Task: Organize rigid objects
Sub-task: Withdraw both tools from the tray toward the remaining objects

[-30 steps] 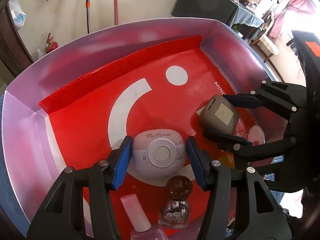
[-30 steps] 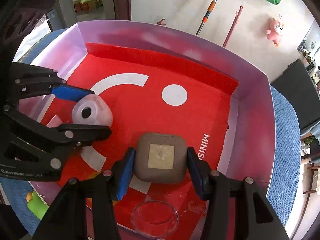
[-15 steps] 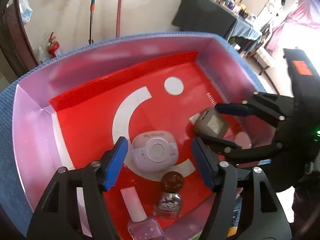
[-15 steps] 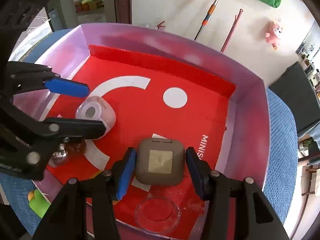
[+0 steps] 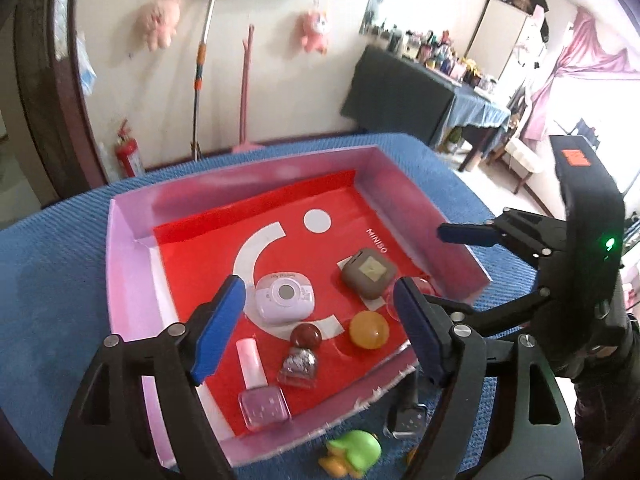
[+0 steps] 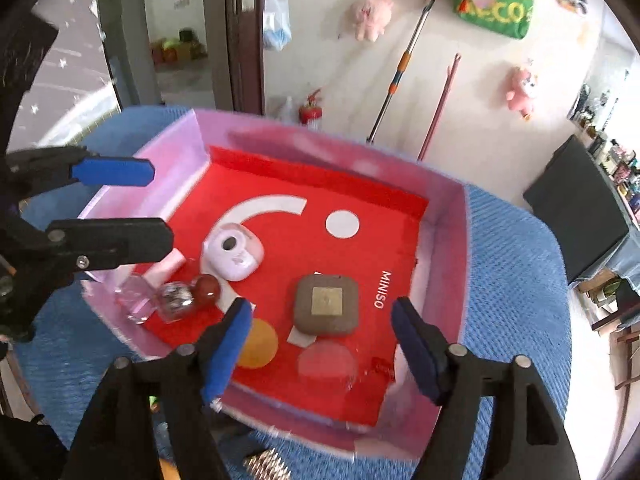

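Jaws just opening, empty; brown case in box

The left claw now hangs above the white case, which a second ago sat between its blue pads; its jaws have just been opening and nothing is between them. The right claw likewise stands clear of the brown case it was flanking, jaws just opened wide and empty. Both cases lie free on the red tray floor. The tray looks smaller, and its near rim and the blue tabletop show.
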`<state>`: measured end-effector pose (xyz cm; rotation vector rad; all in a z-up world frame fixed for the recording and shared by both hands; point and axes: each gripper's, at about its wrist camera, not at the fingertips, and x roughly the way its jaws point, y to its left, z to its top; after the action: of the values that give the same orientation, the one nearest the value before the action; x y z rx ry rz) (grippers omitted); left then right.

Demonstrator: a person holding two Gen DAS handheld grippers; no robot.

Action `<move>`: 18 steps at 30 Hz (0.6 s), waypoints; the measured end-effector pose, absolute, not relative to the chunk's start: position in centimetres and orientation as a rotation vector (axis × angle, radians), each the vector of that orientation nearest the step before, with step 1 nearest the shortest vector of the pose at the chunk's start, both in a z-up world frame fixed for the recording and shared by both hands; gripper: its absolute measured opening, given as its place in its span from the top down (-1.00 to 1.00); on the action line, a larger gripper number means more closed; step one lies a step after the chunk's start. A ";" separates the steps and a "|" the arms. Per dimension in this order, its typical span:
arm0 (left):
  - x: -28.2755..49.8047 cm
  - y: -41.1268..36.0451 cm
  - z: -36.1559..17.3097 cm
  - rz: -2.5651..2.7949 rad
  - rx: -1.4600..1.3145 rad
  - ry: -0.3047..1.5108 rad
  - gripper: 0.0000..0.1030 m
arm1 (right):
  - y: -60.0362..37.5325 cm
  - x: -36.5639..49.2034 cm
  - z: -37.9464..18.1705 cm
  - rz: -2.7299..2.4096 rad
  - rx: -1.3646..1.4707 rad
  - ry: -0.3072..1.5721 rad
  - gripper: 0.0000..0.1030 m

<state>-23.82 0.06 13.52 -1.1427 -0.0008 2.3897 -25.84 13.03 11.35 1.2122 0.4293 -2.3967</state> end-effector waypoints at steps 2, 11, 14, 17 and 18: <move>-22.4 -0.1 14.2 2.427 -1.104 0.012 -0.48 | 13.6 -25.0 12.7 -2.424 1.157 0.403 -0.61; -15.5 -1.2 16.8 2.600 -0.901 -0.013 -0.74 | 15.4 -16.9 17.1 -2.517 0.912 0.385 -0.85; -13.1 -1.7 17.4 2.654 -0.816 -0.039 -0.77 | 16.1 -14.3 17.8 -2.536 0.847 0.367 -0.89; -10.8 -1.8 17.4 2.698 -0.760 -0.047 -0.85 | 16.9 -12.0 17.9 -2.568 0.781 0.338 -0.97; -10.3 -1.8 17.3 2.710 -0.747 -0.048 -0.87 | 17.1 -11.4 17.9 -2.578 0.762 0.328 -0.98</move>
<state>-10.27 -1.82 17.26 -0.7469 -0.0482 2.7102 -11.36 17.15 17.90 0.7620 0.3282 -2.5783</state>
